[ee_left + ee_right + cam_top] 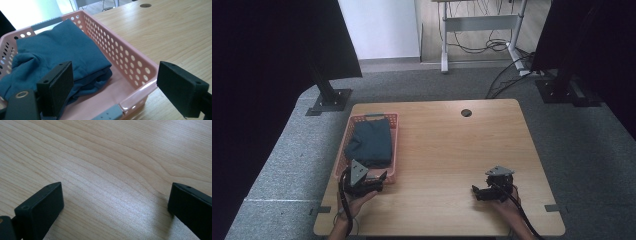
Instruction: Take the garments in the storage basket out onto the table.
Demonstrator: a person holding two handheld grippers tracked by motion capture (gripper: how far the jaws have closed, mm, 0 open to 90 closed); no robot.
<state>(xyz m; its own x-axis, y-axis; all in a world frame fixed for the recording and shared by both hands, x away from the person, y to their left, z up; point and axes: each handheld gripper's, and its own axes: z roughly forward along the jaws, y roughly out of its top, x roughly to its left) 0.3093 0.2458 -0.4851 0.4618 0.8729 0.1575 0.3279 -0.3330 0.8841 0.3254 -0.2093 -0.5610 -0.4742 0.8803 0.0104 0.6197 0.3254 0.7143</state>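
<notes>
1. Step in hand, as I judge it: the left gripper is at the near end of the pink basket, about to go for the folded blue cloth inside.
2. Left gripper jaws: wide apart, holding nothing. One jaw sits over the basket's inside, close to the cloth's near fold; the other is outside the basket, past its right wall, over the table.
3. So the basket's near right corner lies between the jaws, not the cloth. Closing now would probably pinch the plastic rim.
4. To do it well: shift the gripper so both jaws clear the wall and straddle the thick folded edge of the cloth, then go down and take all layers at once. A grab at the loose top layer would likely unfold it on lift.
5. Cloth position: ahead of the inner jaw and to its side, filling most of the basket, with a bare strip of basket floor at the near end between the jaws. Can't tell if the inner jaw touches the cloth.
6. Lift straight up afterwards, since the perforated walls could catch the fabric.
7. Right gripper: jaws wide open, empty, low over bare wood. Nothing between them. It's well apart from the basket; in the high view it sits at the near right of the table.
8. The right gripper could help by steadying the light basket, which looks likely to slide.
</notes>
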